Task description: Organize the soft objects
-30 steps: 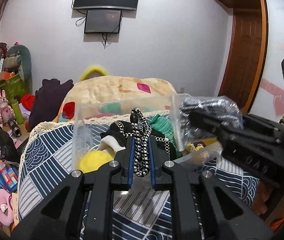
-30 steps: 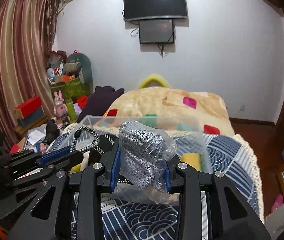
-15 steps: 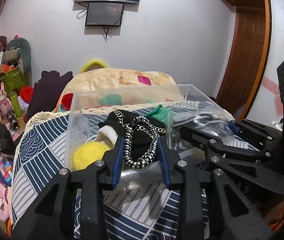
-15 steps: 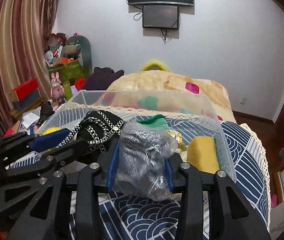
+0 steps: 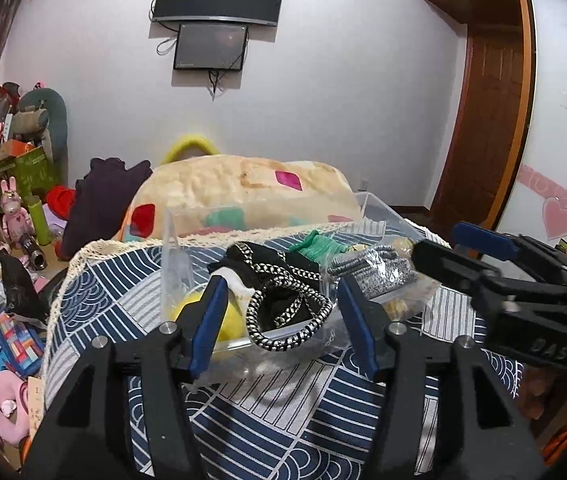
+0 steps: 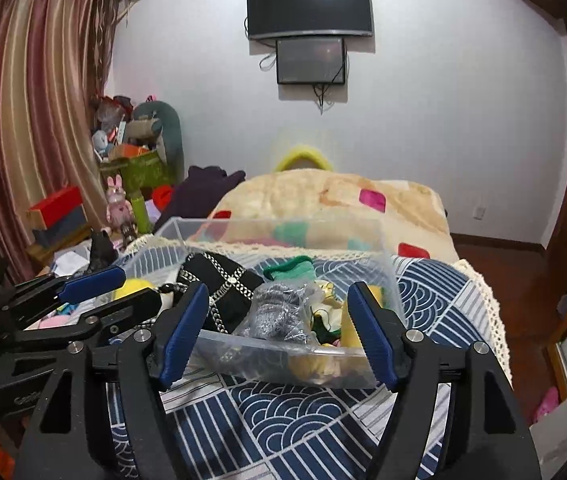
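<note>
Fingers of your left gripper [image 5: 283,320] and right gripper [image 6: 279,332] are gaping wide, holding nothing, while the black-and-white braided cord [image 5: 289,312] and bagged grey knit [image 6: 279,312] are lying in the clear plastic bin [image 6: 283,354]

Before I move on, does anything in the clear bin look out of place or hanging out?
Yes: the black-and-white cord loops over the near rim of the bin instead of lying inside. The bagged grey item sits inside.

Occlusions at the clear rectangular plastic storage bin [image 6: 283,354]

Items low behind its near wall are blurred beyond telling. The yellow fuzzy ball [image 5: 229,320] inside is partly hidden by a blue-padded finger [image 5: 207,328]. The grey knit bundle's [image 6: 277,314] plastic wrap obscures its shape.
</note>
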Demonstrator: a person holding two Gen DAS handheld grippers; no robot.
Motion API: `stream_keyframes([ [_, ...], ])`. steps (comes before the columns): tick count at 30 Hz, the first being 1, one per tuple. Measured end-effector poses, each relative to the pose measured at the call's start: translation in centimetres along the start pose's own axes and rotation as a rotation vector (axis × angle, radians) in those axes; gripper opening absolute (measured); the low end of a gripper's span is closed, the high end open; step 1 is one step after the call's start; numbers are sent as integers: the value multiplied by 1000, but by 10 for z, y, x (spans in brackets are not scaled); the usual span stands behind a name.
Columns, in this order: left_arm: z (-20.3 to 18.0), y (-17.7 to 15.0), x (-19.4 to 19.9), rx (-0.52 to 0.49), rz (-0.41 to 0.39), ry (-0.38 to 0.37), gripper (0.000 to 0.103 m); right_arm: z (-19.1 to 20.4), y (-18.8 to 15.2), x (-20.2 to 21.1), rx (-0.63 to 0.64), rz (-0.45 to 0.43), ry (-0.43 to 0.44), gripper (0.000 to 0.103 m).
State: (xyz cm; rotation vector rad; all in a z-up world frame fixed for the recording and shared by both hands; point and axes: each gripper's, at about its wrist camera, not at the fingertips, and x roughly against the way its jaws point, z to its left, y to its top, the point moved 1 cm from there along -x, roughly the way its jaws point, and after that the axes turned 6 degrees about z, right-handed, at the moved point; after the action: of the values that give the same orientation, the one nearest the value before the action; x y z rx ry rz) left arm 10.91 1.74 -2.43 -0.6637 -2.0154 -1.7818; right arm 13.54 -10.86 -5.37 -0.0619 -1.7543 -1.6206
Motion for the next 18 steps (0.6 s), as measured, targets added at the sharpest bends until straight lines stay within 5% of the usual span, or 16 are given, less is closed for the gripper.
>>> stream_keyframes([
  [11,-13,-7,63,-40,-118,22,59,0,-1,51,-8,-127,14,69],
  [16,-18,-12,89,-35,-176,22,72,4,-3,72,4,-178,22,72],
  [18,-19,-13,96,-40,-197,32,79,6,-5,77,11,-197,18,83],
])
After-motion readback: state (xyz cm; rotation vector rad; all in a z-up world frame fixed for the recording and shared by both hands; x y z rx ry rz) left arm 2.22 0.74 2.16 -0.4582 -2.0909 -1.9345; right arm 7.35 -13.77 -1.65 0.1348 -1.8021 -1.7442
